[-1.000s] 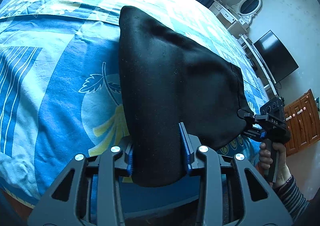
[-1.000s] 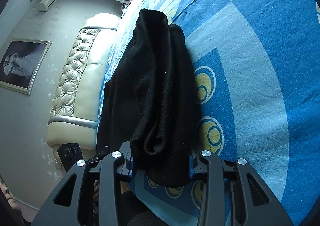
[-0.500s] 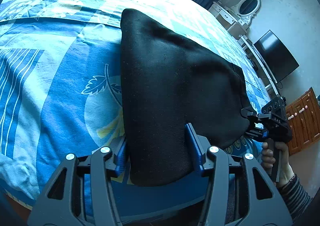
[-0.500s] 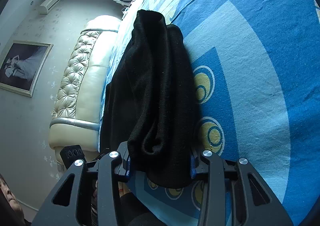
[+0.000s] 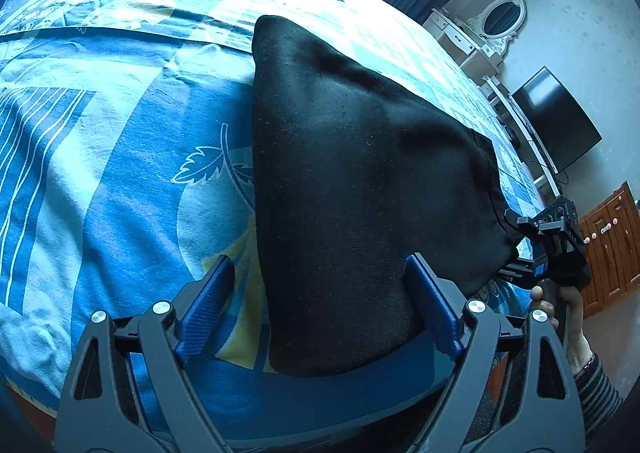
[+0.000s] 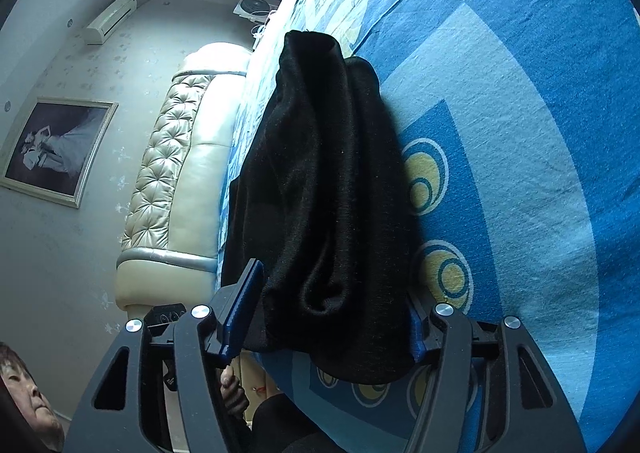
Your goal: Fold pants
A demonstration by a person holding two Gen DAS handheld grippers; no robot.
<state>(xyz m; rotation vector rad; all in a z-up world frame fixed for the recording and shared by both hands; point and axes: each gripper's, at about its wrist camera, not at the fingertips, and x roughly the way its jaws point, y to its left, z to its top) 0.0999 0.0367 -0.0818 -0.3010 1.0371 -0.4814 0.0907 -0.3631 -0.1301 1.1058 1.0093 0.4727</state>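
Now both tools' jaws stand apart — left tool [image 5: 320, 303], right tool [image 6: 334, 309] — straddling black pants [image 5: 360, 181].

Pants [image 5: 360, 189] cover the bed [image 5: 120, 173] under them | my right gripper [image 5: 516, 253]: jaws hidden behind the pants' edge in left view | right view: the cloth hides my inner right pad | face [image 6: 24, 393] cut by frame edge
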